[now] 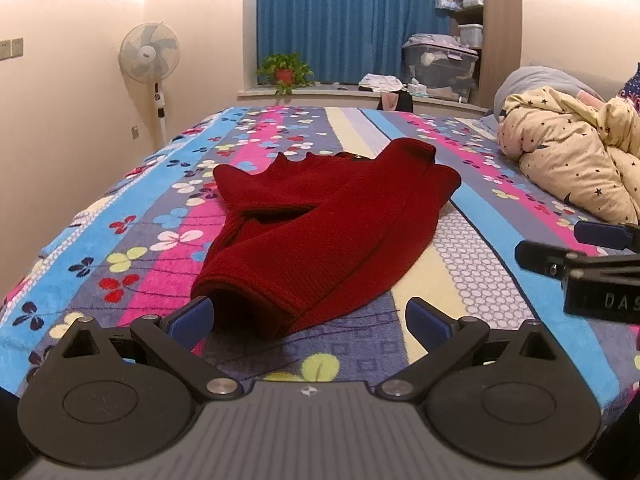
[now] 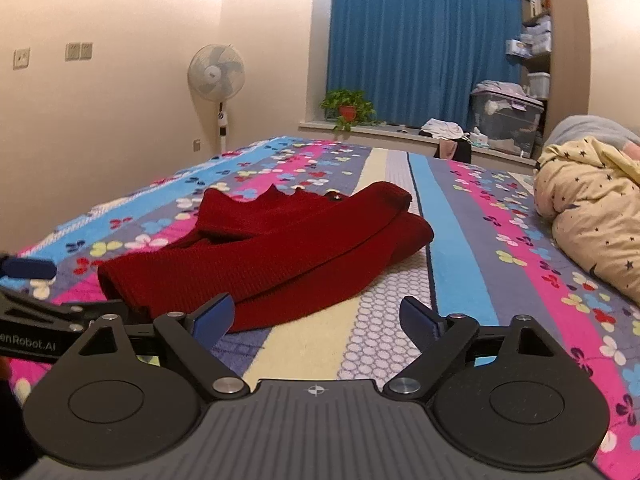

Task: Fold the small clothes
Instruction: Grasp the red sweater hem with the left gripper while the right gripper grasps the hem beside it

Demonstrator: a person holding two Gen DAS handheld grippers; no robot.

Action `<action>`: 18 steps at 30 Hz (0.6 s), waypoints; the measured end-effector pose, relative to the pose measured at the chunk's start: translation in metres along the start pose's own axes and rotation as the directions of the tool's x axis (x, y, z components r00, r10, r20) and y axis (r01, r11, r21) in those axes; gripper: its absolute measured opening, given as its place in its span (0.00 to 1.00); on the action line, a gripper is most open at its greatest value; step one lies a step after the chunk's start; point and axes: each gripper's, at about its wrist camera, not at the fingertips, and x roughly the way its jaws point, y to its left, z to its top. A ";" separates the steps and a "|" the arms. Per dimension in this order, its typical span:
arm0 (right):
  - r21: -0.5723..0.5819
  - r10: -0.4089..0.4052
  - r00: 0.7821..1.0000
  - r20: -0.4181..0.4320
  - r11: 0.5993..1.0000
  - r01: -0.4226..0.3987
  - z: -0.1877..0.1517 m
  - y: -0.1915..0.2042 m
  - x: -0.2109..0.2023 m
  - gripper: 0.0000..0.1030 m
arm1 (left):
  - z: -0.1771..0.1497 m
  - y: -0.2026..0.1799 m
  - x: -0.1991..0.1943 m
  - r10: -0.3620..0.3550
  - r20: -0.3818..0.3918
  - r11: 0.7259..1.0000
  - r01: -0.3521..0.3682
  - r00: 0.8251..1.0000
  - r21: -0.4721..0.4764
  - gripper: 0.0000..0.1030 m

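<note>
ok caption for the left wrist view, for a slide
Left gripper, jaws open, poised at the near hem of a red knit sweater lying partly folded on a floral striped bedspread.

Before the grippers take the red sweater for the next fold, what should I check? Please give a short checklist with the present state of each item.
1. Left gripper open: ok.
2. Right gripper open: ok.
3. Both grippers empty: ok.
4. Red sweater lying on the blanket, near hem within the left gripper's opening: ok.
5. Sweater flat and smooth: not ok, sleeves are bunched over the body.
6. Star-print quilt apart from the sweater: ok.
</note>
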 end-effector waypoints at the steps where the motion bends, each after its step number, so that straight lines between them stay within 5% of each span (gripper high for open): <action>1: 0.011 0.001 1.000 0.002 1.000 -0.001 0.001 -0.001 0.000 0.82 | 0.000 0.002 0.001 0.004 -0.008 1.000 -0.004 1.000 -0.003 0.99; 9: 0.106 0.003 1.000 0.022 0.994 -0.006 0.007 -0.015 0.009 0.37 | 0.025 0.031 0.028 0.035 -0.099 0.999 -0.039 0.994 -0.029 0.99; 14: 0.160 -0.012 1.000 0.020 0.987 0.009 0.010 -0.029 0.016 0.37 | 0.053 0.068 0.066 0.031 -0.166 0.999 -0.035 0.986 -0.021 0.99; 18: 0.220 -0.032 0.999 0.011 0.975 0.029 0.015 -0.045 0.028 0.40 | 0.046 0.090 0.083 -0.032 -0.228 0.987 -0.004 0.973 -0.158 0.99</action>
